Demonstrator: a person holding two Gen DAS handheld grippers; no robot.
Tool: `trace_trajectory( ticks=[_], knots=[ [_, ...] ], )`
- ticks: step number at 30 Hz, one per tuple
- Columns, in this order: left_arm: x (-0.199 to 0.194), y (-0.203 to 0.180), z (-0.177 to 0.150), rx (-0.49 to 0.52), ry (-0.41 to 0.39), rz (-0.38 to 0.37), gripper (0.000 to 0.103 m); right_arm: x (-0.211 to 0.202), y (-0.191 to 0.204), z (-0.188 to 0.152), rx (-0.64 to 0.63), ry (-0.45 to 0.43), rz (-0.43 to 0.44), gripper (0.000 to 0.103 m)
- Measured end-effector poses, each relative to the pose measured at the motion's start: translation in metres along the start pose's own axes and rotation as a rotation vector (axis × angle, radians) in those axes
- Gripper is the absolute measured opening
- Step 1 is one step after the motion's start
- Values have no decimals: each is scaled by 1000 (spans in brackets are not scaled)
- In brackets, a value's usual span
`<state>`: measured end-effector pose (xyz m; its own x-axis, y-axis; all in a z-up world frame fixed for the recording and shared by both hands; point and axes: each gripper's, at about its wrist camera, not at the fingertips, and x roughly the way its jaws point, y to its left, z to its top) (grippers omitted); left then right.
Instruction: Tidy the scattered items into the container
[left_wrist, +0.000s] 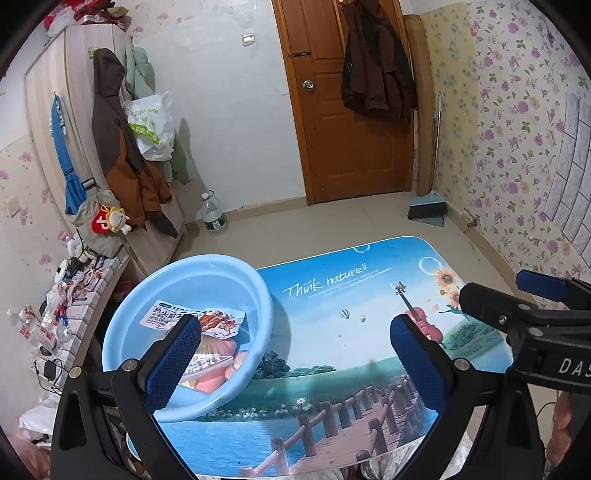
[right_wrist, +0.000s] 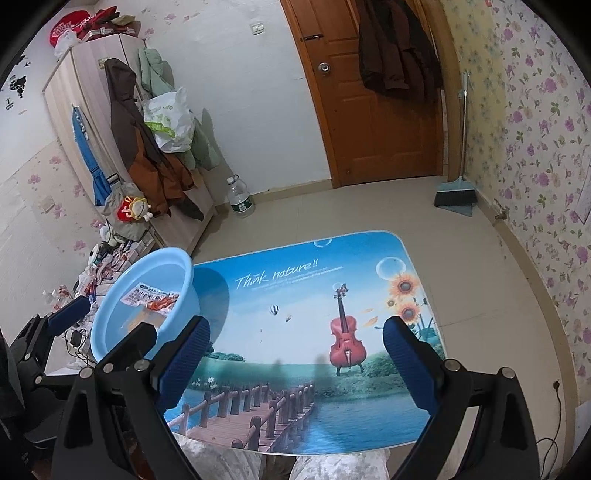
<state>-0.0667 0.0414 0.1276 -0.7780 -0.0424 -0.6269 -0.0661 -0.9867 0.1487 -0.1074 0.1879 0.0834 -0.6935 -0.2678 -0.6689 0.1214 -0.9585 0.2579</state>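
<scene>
With both grippers, left gripper and right gripper, spread empty above the worktop, the snack packets lie in the basin ahead-left; withdraw without nudging its rim.

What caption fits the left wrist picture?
Open left claw above printed table; snack packets lie inside blue basin.

light: even, soft indoor | shadows: faint | edges: strong fisheye bending, black vignette | focus: perhaps slightly soft

One basin, two snack packets
</scene>
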Motion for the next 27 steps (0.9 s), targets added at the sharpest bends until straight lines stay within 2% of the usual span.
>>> trace_trajectory(
  ticks=[9,20,27],
  knots=[
    [7,-1,-24,-18,17,-18,103,21,-6,-25,16,22,16,96],
    [13,-1,-36,-43,27,-12,103,22,-4,-27,6,-16,10,96],
    [17,-1,-40,-34,32,-9,103,28,-5,-32,1,0,6,96]
  ],
)
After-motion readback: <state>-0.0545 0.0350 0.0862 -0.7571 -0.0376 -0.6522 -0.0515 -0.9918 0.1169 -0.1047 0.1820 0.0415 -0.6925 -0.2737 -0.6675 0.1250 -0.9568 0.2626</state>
